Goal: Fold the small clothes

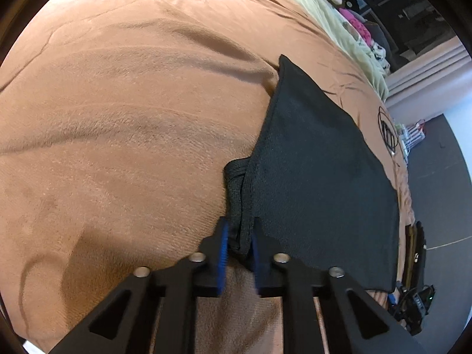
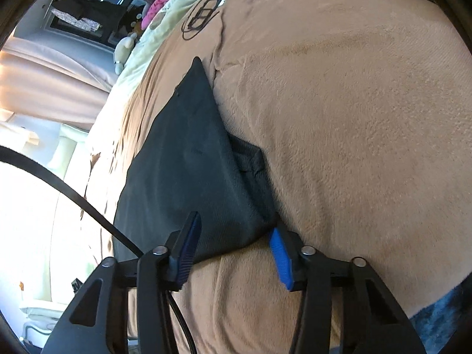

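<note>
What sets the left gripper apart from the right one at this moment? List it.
The left gripper has its jaws shut on a bunched edge of the black garment; the right gripper has its jaws spread wide, straddling a corner of the garment without pinching it. Both have blue pads and sit low over the tan blanket.

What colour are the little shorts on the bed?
Black. The shorts show best in the left wrist view, lying on the tan blanket.
</note>
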Available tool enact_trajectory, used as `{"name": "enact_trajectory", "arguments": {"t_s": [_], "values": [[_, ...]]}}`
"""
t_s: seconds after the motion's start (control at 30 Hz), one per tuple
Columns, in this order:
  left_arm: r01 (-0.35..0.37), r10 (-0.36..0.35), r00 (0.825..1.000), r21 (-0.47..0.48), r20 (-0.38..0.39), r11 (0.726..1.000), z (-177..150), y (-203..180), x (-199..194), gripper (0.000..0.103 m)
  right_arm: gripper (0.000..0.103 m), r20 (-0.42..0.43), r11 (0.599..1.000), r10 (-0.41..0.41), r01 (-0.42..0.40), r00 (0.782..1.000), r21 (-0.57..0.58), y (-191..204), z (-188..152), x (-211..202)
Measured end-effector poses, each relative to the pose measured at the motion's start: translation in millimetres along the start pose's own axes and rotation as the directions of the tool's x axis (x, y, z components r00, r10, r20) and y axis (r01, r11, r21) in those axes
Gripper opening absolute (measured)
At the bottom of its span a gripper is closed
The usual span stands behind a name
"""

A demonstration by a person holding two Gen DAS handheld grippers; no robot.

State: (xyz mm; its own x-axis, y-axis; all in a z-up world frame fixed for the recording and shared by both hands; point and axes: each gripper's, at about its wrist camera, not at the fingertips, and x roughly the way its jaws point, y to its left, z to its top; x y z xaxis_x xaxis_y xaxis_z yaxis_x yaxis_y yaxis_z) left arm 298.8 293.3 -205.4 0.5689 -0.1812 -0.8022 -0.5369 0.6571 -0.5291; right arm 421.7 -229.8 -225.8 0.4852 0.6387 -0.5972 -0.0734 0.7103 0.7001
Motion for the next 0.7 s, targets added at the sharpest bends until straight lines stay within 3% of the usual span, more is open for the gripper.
{"name": "enact_trajectory", "arguments": {"t_s": [0.07, 0.13, 0.43, 0.7], "values": [[0.011, -0.011, 1.000, -0.007, 0.004, 1.000, -1, 2, -3, 0.006, 0.013, 0.010, 1.000, -0.028, 0.028, 1.000, -0.012, 2, -4, 0], [0.009, -0.009, 1.000, 0.004, 0.023, 1.000, -2, 0, -10, 0.005, 0.005, 0.011, 0.999, -0.040, 0.040, 0.999, -0.017, 4, -7, -2], [0.033, -0.034, 0.997, 0.006, 0.066, 0.999, -6, 9, -41, 0.004, 0.002, 0.036, 0.997, -0.036, 0.038, 0.999, -0.070, 27, -19, -22], [0.068, -0.066, 0.996, -0.029, 0.057, 0.997, -24, 32, -70, 0.004, 0.002, -0.004, 0.997, -0.028, 0.028, 1.000, -0.079, 27, -23, -33]]}}
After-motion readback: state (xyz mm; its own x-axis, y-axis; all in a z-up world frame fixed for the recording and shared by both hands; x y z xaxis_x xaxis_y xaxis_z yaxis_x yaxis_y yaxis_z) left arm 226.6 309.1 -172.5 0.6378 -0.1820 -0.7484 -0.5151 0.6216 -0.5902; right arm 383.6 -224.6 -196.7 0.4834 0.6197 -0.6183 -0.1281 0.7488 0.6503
